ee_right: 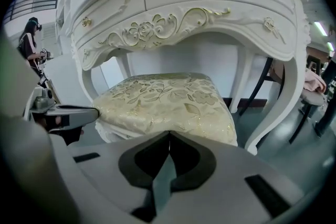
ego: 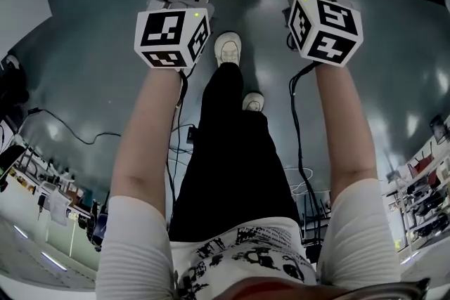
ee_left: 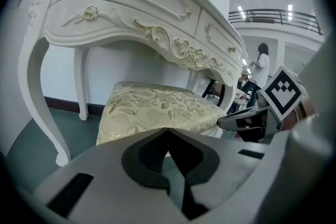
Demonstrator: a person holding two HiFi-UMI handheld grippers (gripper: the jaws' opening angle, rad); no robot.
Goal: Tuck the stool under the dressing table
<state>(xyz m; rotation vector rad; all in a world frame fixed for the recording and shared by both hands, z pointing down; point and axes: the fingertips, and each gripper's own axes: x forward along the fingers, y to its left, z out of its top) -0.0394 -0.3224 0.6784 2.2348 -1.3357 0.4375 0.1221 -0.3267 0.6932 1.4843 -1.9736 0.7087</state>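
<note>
Pointing side by side toward the stool (ee_right: pixel 167 98), both claws are closed with nothing between them. The left claw (ee_left: pixel 168 130) has its dark pads meeting tip to tip, and the right claw (ee_right: pixel 169 134) looks the same. The stool's cream floral cushion lies just ahead of the tips, though I cannot tell whether they touch it. The stool stands beneath the white dressing table (ee_right: pixel 210 10), with its seat under the carved, gilded apron and between the curved legs. Seen from above, the claws reach to the cushion's near edge. The person's white shoe (ego: pixel 228 49) stands on the dark floor (ego: pixel 91 67) just short of the stool, and black cables (ego: pixel 299 137) trail beside the legs.
</note>
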